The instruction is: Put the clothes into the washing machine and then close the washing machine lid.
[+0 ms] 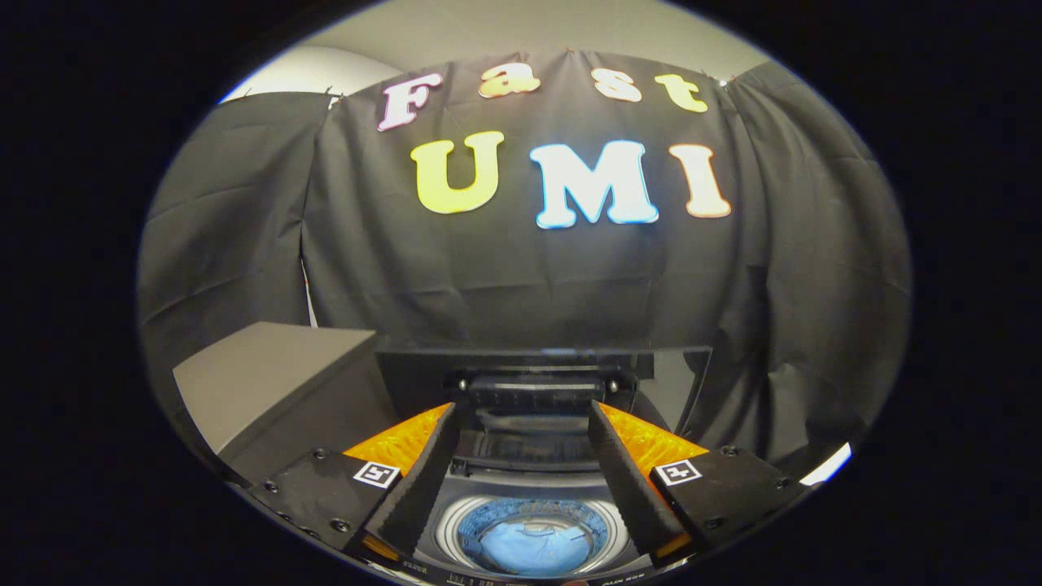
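below the wide, empty gripper [525, 423], blue clothes [529, 544] lie in the washing machine drum [446, 529]. beyond stands the raised lid [537, 366]: likely stiff and light; take its top edge.

The claw [521, 423] hangs spread wide above the washing machine [521, 488] — its drum mouth [529, 533] lies open below and between the fingers, with blue clothes [525, 547] at the bottom. The raised lid [541, 366] stands just beyond the fingertips — a grey box [269, 374] flanks the left.
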`<state>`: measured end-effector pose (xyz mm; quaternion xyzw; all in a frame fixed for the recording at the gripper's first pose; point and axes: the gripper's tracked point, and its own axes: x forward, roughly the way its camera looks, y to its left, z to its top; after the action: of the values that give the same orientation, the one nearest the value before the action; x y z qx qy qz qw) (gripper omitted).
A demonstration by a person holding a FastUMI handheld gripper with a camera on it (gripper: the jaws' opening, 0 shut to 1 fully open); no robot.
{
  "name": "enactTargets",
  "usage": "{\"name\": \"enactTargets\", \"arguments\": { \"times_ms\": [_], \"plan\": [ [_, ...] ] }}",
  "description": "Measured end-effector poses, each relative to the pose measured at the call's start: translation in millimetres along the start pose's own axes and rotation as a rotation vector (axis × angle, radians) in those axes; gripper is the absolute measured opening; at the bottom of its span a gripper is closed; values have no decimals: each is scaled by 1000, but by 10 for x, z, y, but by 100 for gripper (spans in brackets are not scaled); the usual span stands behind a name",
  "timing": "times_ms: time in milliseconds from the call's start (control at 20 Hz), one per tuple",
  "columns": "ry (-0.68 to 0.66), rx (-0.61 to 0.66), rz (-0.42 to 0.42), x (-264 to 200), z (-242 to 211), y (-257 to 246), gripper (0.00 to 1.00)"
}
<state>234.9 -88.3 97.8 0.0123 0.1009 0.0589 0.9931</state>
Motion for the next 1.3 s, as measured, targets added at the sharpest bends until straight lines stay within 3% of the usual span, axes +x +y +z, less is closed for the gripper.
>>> {"name": "enactTargets", "arguments": {
  "times_ms": [550, 1300],
  "plan": [
    [-96, 27, 0, 680, 522, 118, 98],
    [-39, -65, -63, 1654, 238, 179, 98]
  ]
}}
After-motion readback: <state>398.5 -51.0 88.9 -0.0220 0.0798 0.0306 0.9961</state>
